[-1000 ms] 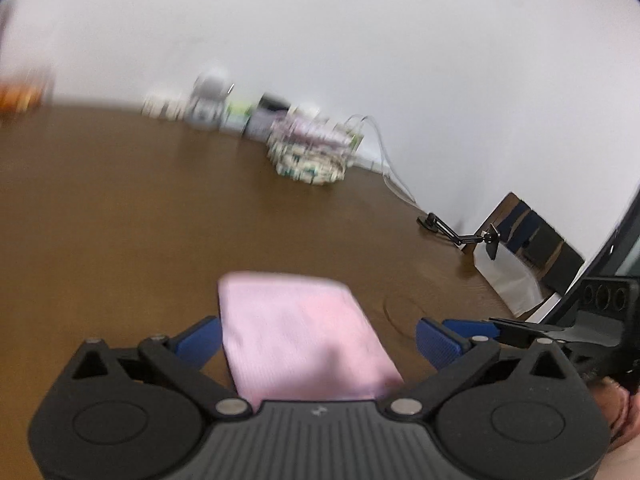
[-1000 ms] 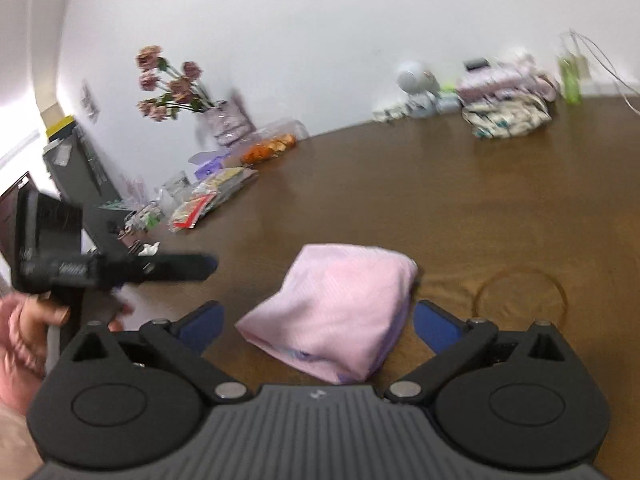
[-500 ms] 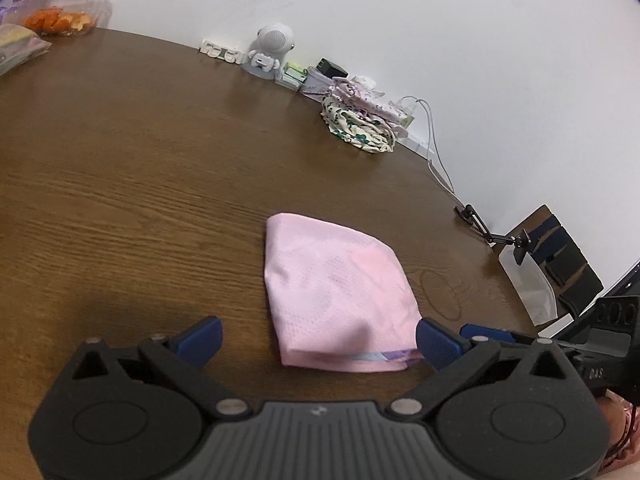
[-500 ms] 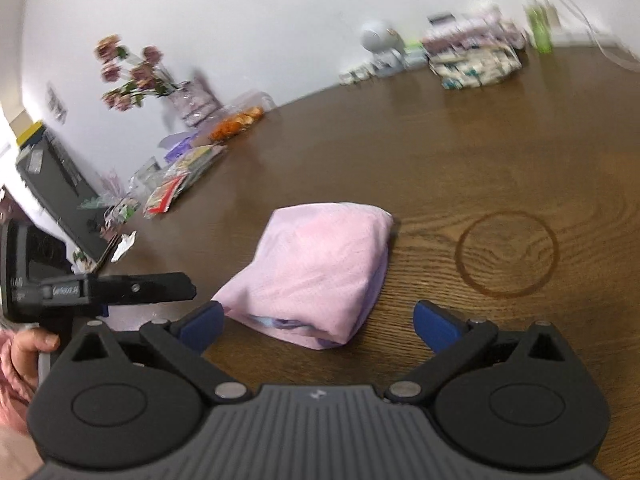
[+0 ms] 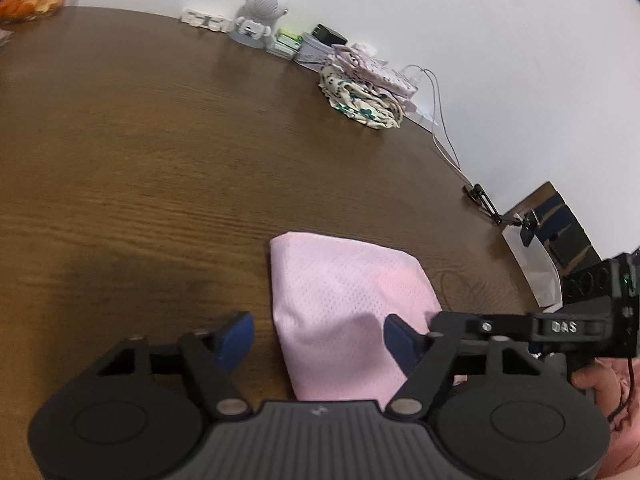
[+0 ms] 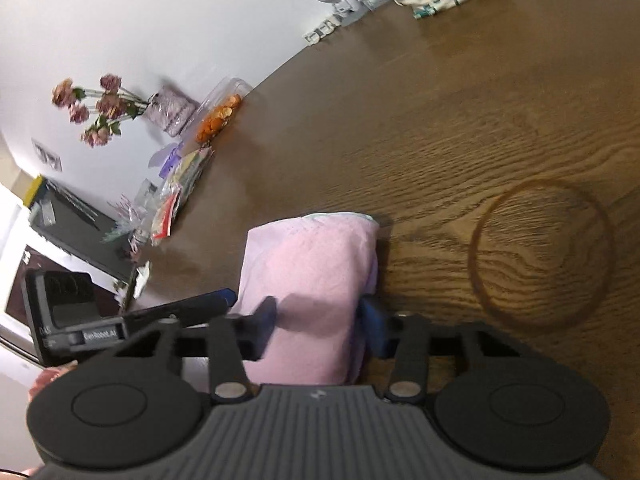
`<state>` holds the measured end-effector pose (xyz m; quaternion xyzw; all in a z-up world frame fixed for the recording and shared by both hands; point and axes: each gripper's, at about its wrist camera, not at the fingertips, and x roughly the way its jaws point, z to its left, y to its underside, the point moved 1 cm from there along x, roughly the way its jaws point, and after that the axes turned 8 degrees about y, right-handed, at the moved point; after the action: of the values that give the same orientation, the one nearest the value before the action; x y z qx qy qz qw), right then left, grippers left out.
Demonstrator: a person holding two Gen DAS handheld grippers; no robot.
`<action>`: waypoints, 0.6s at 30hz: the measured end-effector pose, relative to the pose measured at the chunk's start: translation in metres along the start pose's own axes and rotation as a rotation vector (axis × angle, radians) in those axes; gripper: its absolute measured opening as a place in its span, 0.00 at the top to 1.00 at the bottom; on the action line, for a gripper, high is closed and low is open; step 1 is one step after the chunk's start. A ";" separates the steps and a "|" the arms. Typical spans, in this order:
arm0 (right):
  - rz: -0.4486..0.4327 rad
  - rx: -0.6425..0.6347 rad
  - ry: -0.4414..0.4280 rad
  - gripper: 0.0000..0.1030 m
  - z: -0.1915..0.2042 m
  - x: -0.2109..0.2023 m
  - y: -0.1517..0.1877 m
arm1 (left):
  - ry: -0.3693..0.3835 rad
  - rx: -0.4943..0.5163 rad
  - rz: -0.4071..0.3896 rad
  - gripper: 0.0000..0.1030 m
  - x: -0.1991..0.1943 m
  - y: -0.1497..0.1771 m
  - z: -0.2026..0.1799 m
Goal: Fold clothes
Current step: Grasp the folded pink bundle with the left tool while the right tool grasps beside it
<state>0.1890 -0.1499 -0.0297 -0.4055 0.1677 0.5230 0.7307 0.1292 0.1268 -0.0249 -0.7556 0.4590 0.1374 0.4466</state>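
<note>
1. The pink garment (image 5: 344, 300), folded into a thick wedge, lies on the brown wooden desk (image 5: 160, 152) close in front of both cameras, with a dark ring mark (image 6: 540, 256) on the wood just to its right in the right wrist view

2. The right gripper (image 6: 320, 316) points down at a slant over the garment's near end; its jaws have just been closing and now stand narrow, with the folded cloth between them. The blue pad on the left side presses into the fabric and the right pad sits against the fold's edge, so the cloth looks pinched

3. The left gripper (image 5: 320, 340) also slants down at the near end of the garment. Its jaws have just been closing and stand about half open: the right pad lies on the pink cloth, while the left pad sits over bare wood, apart from the fabric, so there is no grip

4. Each gripper shows in the other's view, reaching in from the side beside the garment, with part of a hand (image 5: 600, 384) behind the handle

5. Farther off along the white wall sit a stack of patterned folded clothes (image 5: 364, 96), a small white round-headed figure (image 5: 260, 16), a tub of orange food (image 6: 218, 120) and pink flowers (image 6: 92, 108)
</note>
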 end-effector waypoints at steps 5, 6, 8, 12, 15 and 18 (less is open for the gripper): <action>0.014 0.055 -0.042 0.71 -0.011 0.006 -0.003 | -0.002 0.047 0.035 0.34 0.007 -0.007 -0.003; 0.019 0.063 -0.053 0.71 -0.011 0.008 -0.003 | -0.002 0.056 0.039 0.34 0.009 -0.008 -0.005; 0.034 0.074 -0.079 0.71 -0.013 0.012 -0.004 | 0.002 0.067 0.043 0.35 0.011 -0.008 -0.006; 0.062 0.097 -0.110 0.85 -0.014 0.021 -0.003 | 0.006 0.057 0.031 0.53 0.013 -0.008 -0.006; 0.057 0.125 -0.126 0.86 -0.017 0.025 -0.001 | 0.028 0.000 0.016 0.72 0.012 -0.005 0.003; 0.044 0.137 -0.134 0.88 -0.018 0.027 0.002 | 0.054 -0.060 -0.008 0.77 0.010 -0.003 0.012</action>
<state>0.2011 -0.1468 -0.0594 -0.3150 0.1624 0.5522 0.7547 0.1397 0.1309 -0.0362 -0.7740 0.4634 0.1287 0.4118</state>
